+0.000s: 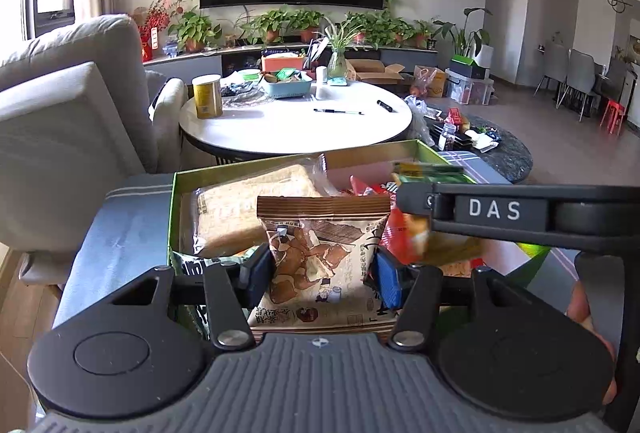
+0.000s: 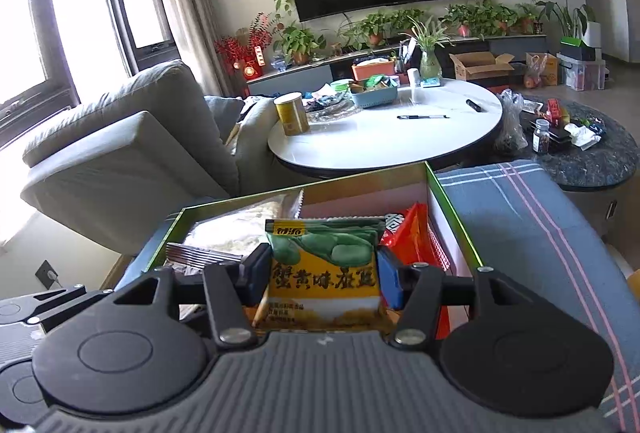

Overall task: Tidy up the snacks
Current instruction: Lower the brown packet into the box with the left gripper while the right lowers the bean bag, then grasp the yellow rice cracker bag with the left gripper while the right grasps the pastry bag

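Note:
My left gripper (image 1: 322,275) is shut on a brown snack packet (image 1: 320,233), held upright over the near edge of a green-rimmed box (image 1: 173,217). In the box lie a clear pack of pale bread (image 1: 248,211) and red packets (image 1: 368,189). My right gripper (image 2: 320,273) is shut on a yellow and green snack packet (image 2: 324,285), also above the box (image 2: 454,217), beside a red packet (image 2: 412,241). One of the right gripper's fingers (image 1: 416,199) reaches in from the right in the left wrist view. The brown packet's crimped edge (image 2: 200,255) shows at the left in the right wrist view.
The box rests on a blue plaid cloth (image 2: 520,217). Beyond it stands a white round table (image 1: 296,131) with a yellow can (image 1: 207,96), a blue basket (image 1: 286,87) and pens. A grey sofa (image 1: 60,121) is at the left, a dark low table (image 2: 592,161) at the right.

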Available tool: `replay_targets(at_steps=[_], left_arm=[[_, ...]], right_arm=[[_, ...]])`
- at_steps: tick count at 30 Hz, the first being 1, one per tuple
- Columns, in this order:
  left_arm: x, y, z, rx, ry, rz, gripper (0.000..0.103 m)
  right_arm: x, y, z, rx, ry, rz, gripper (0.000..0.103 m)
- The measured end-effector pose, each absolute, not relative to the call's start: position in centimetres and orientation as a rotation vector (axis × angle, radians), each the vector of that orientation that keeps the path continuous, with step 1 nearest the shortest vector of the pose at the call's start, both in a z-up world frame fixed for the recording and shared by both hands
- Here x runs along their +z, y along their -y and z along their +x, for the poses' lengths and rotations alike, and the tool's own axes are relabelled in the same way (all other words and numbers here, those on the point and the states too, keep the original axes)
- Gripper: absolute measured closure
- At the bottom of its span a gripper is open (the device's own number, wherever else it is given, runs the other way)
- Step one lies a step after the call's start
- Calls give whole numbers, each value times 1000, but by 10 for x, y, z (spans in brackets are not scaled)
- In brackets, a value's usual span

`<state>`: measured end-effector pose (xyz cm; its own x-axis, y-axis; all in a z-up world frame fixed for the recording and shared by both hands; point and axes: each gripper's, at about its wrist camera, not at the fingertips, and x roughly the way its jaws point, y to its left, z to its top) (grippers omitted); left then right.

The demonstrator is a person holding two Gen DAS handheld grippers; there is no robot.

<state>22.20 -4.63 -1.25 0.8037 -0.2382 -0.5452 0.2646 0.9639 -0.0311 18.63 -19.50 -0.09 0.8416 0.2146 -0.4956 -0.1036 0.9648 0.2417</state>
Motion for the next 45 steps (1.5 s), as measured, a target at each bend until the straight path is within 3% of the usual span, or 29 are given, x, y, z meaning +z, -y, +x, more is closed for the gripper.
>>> replay_targets(at_steps=[5,10,35,45], left_arm=[[-16,46,224,-257,-581,59,51],[-12,48,219,-264,-561,65,39],[6,-5,142,-138,-530,28,31],[-8,-18,110,-97,-625,23,29]], right_arm=[[-4,200,187,154,-544,236,40],[1,205,182,148,-535,255,40],[6,204,133,190,-546,240,39],[3,192,109,239,-564,199,39]])
